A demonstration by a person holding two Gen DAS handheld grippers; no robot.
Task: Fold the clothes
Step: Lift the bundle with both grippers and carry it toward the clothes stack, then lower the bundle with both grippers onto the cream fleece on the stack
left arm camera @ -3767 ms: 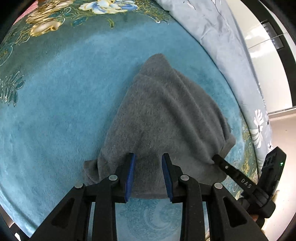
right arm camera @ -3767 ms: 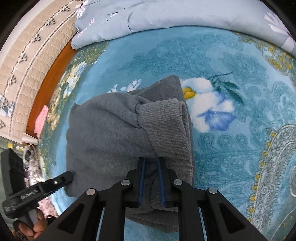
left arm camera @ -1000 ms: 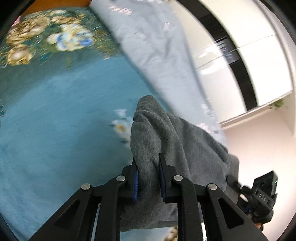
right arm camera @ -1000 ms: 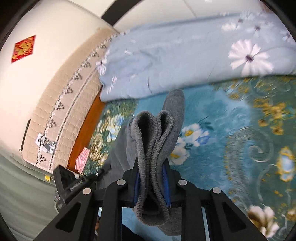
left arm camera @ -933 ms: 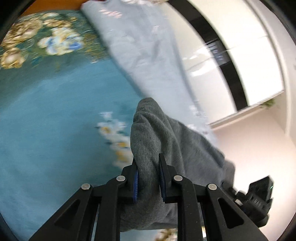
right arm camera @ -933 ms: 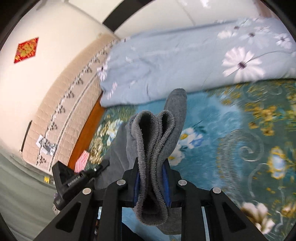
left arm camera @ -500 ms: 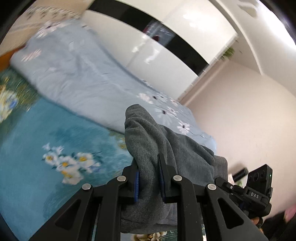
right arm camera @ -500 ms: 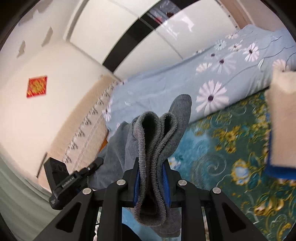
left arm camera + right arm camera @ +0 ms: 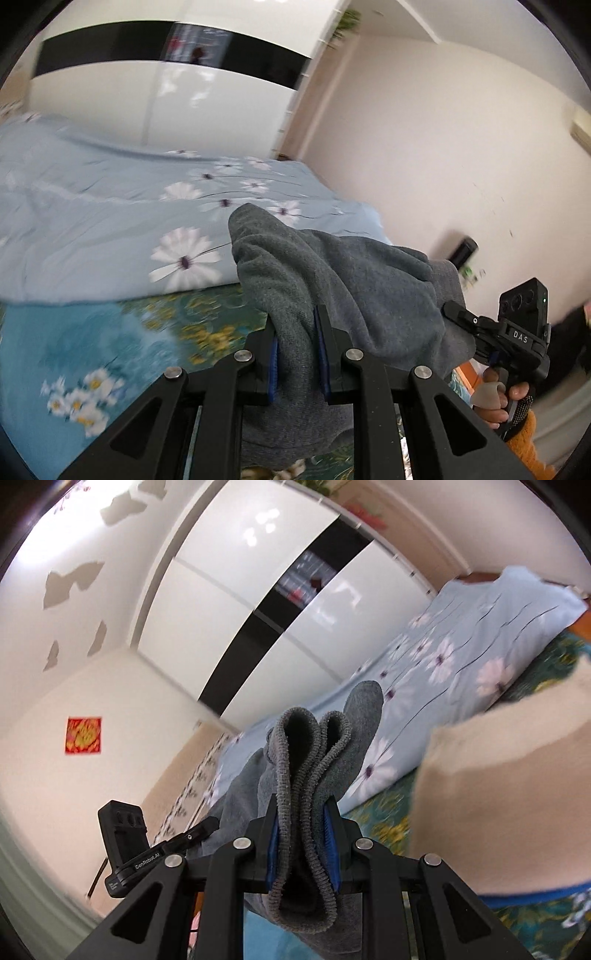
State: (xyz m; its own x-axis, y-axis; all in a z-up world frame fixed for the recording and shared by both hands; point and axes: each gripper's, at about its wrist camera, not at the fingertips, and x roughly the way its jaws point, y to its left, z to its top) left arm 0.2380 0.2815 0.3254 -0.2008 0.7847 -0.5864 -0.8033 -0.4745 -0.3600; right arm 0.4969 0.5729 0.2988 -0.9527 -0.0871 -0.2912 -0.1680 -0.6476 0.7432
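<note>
Grey knitted clothing (image 9: 332, 280) was held clear of the bed, clamped at two separate places by the two grippers. One bunched fold sat in the left gripper (image 9: 297, 347), whose blue-padded fingers (image 9: 272, 363) were closed against either side of the fabric. From that fold the cloth rose to a rounded peak above the fingers and draped away to the right. In the right wrist view, the right gripper (image 9: 302, 840) was closed on a stack of ribbed edges (image 9: 314, 760), with several thick layers standing upright between its blue pads (image 9: 330, 840). Loose fabric hung down below both clamping points. A hand (image 9: 496, 400) gripped the handle of the right gripper at the lower right of the left wrist view. Below the clothing lay a teal floral blanket (image 9: 110, 343), blurred in both views. Behind it lay a pale blue quilt (image 9: 103, 221) printed with white daisies. A beige folded item (image 9: 509, 797) with a blue edge filled the right side of the right wrist view, close to the camera and blurred. A white wardrobe (image 9: 266, 590) with a black band stood behind the bed.
</note>
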